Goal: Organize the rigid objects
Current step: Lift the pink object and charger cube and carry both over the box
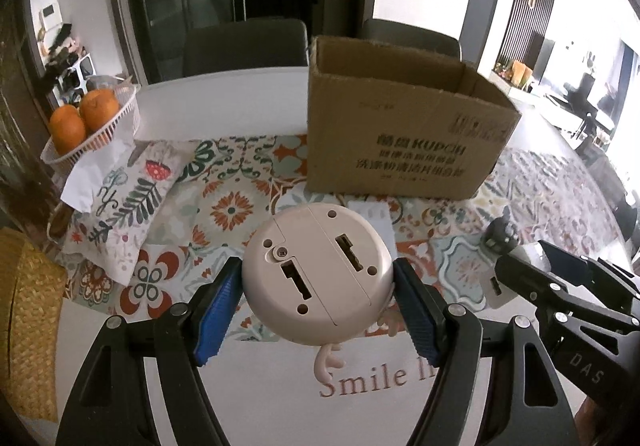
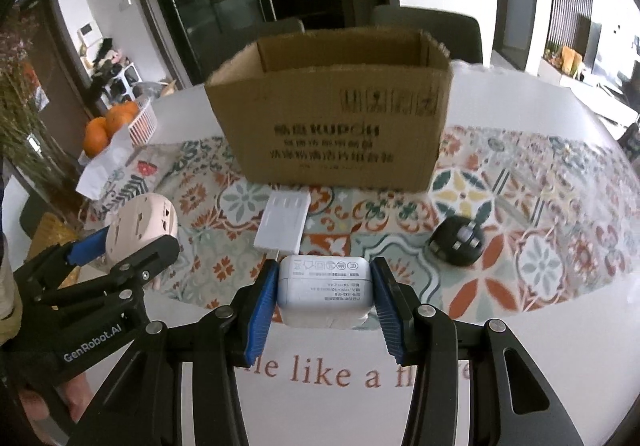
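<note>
My left gripper (image 1: 318,282) is shut on a round pink device (image 1: 318,276), its underside facing the camera, held above the patterned mat; it also shows in the right wrist view (image 2: 140,226). My right gripper (image 2: 324,288) is shut on a white power adapter (image 2: 325,288) with a printed label. An open brown cardboard box (image 1: 400,133) stands behind on the table and also shows in the right wrist view (image 2: 332,125). A flat white plug board (image 2: 283,224) and a black round adapter (image 2: 456,240) lie on the mat in front of the box.
A white basket of oranges (image 1: 86,117) sits at the far left beside a patterned cushion (image 1: 124,201). A woven straw item (image 1: 28,326) lies at the left edge. Chairs (image 1: 244,45) stand behind the white table (image 1: 224,101).
</note>
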Action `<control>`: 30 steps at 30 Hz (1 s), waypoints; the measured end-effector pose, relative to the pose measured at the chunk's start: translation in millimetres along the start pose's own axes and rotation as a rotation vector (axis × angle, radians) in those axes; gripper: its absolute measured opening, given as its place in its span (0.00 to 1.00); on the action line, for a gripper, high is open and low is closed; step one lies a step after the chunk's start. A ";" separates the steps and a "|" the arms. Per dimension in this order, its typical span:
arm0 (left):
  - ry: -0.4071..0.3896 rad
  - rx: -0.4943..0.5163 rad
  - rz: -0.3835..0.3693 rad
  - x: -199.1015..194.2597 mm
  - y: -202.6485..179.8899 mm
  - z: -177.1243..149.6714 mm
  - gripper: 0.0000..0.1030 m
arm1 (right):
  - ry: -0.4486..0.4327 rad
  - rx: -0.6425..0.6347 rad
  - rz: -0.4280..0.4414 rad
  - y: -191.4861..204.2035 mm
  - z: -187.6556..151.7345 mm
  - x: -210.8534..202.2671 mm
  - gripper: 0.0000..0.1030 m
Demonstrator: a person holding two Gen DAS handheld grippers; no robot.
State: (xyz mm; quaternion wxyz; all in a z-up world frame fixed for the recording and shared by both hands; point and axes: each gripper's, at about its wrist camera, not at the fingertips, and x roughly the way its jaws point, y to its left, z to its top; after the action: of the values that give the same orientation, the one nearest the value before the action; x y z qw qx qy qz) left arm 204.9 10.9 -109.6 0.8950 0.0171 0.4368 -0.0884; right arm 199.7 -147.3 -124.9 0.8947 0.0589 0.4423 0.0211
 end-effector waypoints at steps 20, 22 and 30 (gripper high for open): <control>-0.125 0.031 -0.008 -24.6 -29.9 65.1 0.72 | -0.168 -0.018 -0.009 -22.0 58.6 -37.8 0.46; -0.134 0.033 -0.010 -23.9 -29.2 72.4 0.72 | -0.181 -0.019 -0.008 -21.9 64.6 -39.3 0.46; -0.147 0.042 -0.038 -16.9 -32.0 101.4 0.72 | -0.219 -0.018 0.017 -23.7 95.1 -42.1 0.46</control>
State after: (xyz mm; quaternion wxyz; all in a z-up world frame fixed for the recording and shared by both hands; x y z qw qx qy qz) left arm 268.2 -29.1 -32.2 0.9224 0.0210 0.3680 -0.1158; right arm 249.2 -182.9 -37.4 0.9380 0.0564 0.3411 0.0259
